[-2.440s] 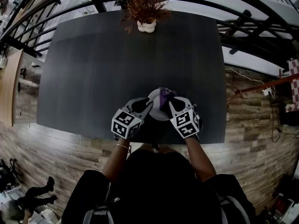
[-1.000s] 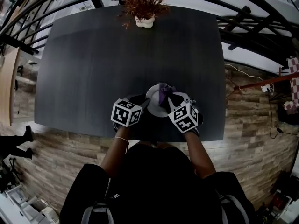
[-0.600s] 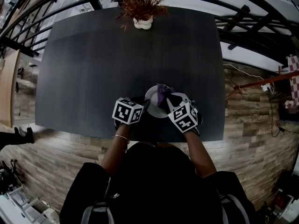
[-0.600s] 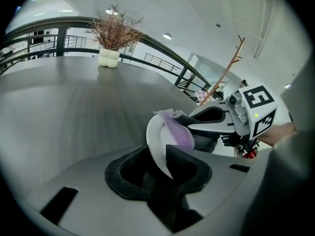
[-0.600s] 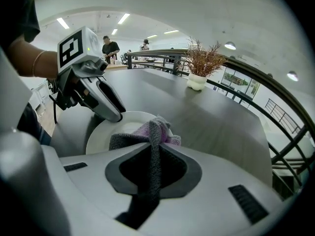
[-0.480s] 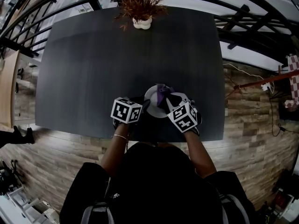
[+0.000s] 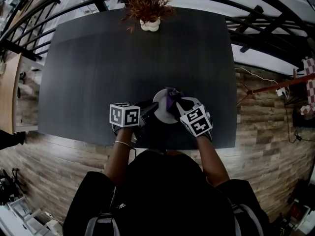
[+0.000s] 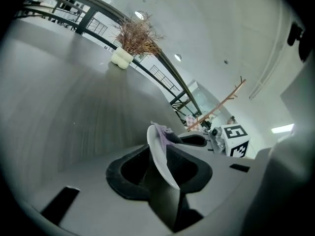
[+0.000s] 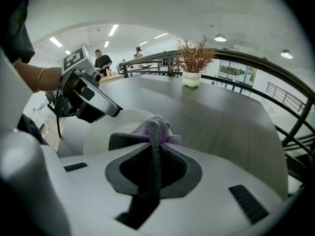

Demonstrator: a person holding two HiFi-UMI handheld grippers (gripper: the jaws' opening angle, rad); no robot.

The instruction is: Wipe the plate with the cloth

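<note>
A white plate (image 7: 161,113) is near the front edge of the dark table (image 7: 123,58), tilted up on edge. My left gripper (image 7: 150,110) grips the plate's left rim. In the left gripper view the plate (image 8: 158,149) stands edge-on between the pads of that gripper (image 8: 162,157). Those jaws have just been opening a little, with the rim still between them. My right gripper (image 7: 176,107) is shut on a purple and grey cloth (image 7: 172,97). In the right gripper view the cloth (image 9: 155,126) bunches out of that gripper (image 9: 152,146) against the plate (image 9: 106,127).
A dried plant in a white pot (image 7: 150,11) stands at the table's far edge. Black railings (image 7: 266,38) curve round the table's far sides. The table's front edge (image 7: 147,145) lies just under my hands. People (image 9: 103,60) stand far off.
My left gripper's cube has shifted left and rolled over, showing another face. The plate, the cloth and my right gripper stay where they were.
</note>
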